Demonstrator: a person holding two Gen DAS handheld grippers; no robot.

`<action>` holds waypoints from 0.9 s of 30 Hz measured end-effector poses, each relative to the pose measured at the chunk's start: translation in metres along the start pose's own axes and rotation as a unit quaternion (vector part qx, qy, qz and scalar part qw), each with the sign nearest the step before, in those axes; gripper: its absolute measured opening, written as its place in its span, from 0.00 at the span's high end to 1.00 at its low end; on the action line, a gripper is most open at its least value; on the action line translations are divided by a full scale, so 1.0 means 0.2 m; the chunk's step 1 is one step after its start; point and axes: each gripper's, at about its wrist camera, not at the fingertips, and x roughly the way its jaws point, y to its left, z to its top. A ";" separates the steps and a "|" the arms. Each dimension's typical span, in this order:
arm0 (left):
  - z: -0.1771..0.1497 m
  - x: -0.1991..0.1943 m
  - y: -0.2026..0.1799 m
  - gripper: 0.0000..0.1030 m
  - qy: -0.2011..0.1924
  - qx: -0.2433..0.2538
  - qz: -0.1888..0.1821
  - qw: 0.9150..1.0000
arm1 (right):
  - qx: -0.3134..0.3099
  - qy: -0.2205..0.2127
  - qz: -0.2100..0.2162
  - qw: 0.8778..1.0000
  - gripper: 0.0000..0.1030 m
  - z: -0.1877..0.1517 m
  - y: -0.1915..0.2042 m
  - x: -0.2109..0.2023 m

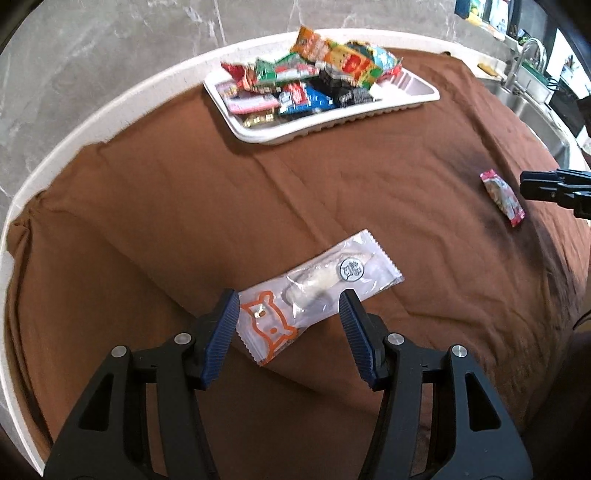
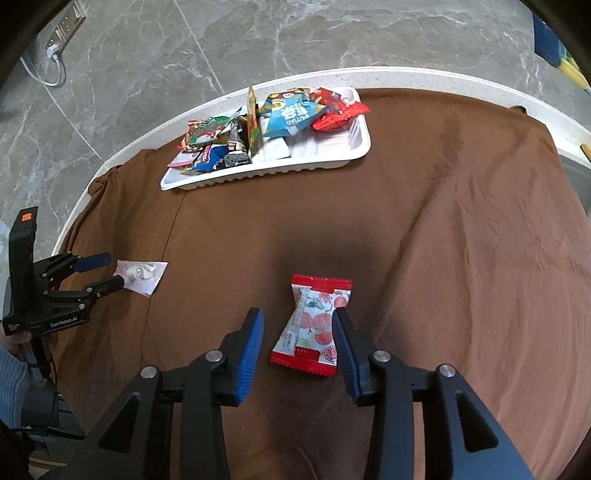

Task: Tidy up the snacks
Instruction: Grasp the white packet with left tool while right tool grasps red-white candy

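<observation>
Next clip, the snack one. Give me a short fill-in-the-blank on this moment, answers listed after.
1. The open left gripper straddles a clear plastic packet with an ____ outline drawing.
2. The open right gripper brackets a red-edged wrapper printed with red fruit, which lies on the ____ cloth.
3. The other snacks are piled in a ____ plastic tray.

Missing words: orange; brown; white

env: we read this as a home kitchen | steel sink (image 1: 532, 107) with gooseneck faucet (image 1: 524, 55) at far right | white-rimmed worktop (image 2: 406, 75) under brown cloth (image 2: 424, 221) | grey marble-look floor tiles (image 2: 258, 33) | power strip (image 2: 64, 27) on floor | snack tray (image 1: 417, 101) on worktop
</observation>
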 end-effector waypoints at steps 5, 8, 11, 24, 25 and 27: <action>-0.01 0.04 0.02 0.44 0.009 -0.007 -0.042 0.999 | 0.006 -0.001 -0.004 1.000 0.59 -0.01 -0.01 0.00; -0.02 0.05 0.00 0.44 0.013 -0.013 -0.076 0.997 | 0.011 0.000 -0.005 1.000 0.58 -0.01 -0.01 0.00; -0.04 0.02 -0.04 0.44 0.008 -0.004 -0.118 0.993 | 0.013 0.001 -0.006 1.000 0.58 -0.02 -0.02 0.00; 0.03 -0.02 -0.05 0.44 -0.011 0.013 -0.052 0.999 | 0.008 0.004 -0.017 1.000 0.53 -0.03 -0.03 0.01; 0.04 -0.01 -0.05 0.44 -0.011 0.014 -0.051 0.999 | 0.007 0.004 -0.019 1.000 0.53 -0.03 -0.03 0.01; 0.05 0.00 -0.06 0.44 -0.010 0.014 -0.048 0.999 | 0.007 0.007 -0.022 1.000 0.53 -0.03 -0.03 0.02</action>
